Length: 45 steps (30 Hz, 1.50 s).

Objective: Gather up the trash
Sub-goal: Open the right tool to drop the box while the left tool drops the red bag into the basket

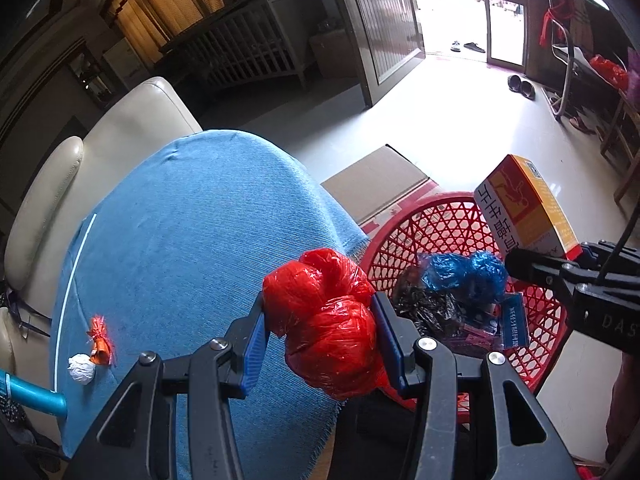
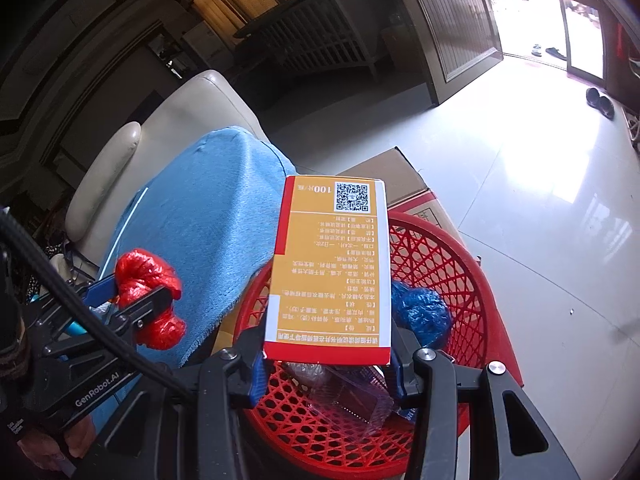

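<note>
Home living room: cream leather sofa (image 1: pixel 100 152), curtained window (image 1: pixel 168 4), white slatted crib (image 1: pixel 244 52), shoes (image 1: pixel 520 86) by open doorway (image 1: pixel 452 4), tiled floor (image 1: pixel 460 128).

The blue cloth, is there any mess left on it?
Yes. Two scraps lie on the blue cloth near its left edge: a crumpled white paper ball and an orange foil wrapper, touching each other, not in the red basket.

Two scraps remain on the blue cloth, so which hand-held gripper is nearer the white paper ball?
Left. The left hand-held gripper holds a red bag above the cloth near the white paper ball; the right hand-held gripper is over the red basket.
</note>
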### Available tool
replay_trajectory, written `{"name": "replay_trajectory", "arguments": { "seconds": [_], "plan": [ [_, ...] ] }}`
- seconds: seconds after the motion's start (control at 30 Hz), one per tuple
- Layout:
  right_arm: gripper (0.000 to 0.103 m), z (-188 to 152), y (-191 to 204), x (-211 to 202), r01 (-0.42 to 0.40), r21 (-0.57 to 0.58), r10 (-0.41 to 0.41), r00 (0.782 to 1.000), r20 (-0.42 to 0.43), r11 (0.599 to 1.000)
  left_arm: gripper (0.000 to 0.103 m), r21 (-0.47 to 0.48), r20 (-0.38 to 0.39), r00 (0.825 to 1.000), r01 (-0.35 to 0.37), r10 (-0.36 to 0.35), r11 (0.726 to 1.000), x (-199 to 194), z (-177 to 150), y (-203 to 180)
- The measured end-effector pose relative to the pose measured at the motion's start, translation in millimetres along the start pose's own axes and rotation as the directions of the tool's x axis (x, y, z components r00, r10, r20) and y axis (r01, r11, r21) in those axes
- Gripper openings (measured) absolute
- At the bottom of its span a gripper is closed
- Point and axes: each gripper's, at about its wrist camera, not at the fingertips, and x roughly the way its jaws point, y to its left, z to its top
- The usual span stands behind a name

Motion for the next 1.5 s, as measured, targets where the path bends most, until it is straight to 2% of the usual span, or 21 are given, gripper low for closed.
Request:
{"name": "replay_trajectory", "arguments": {
  "seconds": [0.27,1.07,1.37,1.5],
  "plan": [
    [0.048,-1.2,-4.5,0.0,0.014,0.020,-0.014,1.000,0.001,1.000,0.052,-0.001,-0.027,0.999,0.044,-0.044,0.999,5.2,-1.8,-3.4],
    [0.050,4.9,-14.7,10.5,0.035,0.070,-0.033,0.999,-0.020,0.997,0.053,0.028,-0.074,0.991,0.113,-0.111,0.993,19.4,-0.8,-17.0],
    [0.050,6.9,-20.9,11.3,0.031,0.083,-0.030,0.999,-0.019,0.996,0.054,0.013,-0.079,0.982,0.173,-0.171,0.985,23.0,1.9,-17.2],
    [0.051,7.4,-24.1,11.9,0.020,0.100,-0.017,0.999,-0.031,0.995,0.061,0.001,-0.073,0.974,0.215,-0.214,0.977,22.3,4.3,-16.3]
  ]
}}
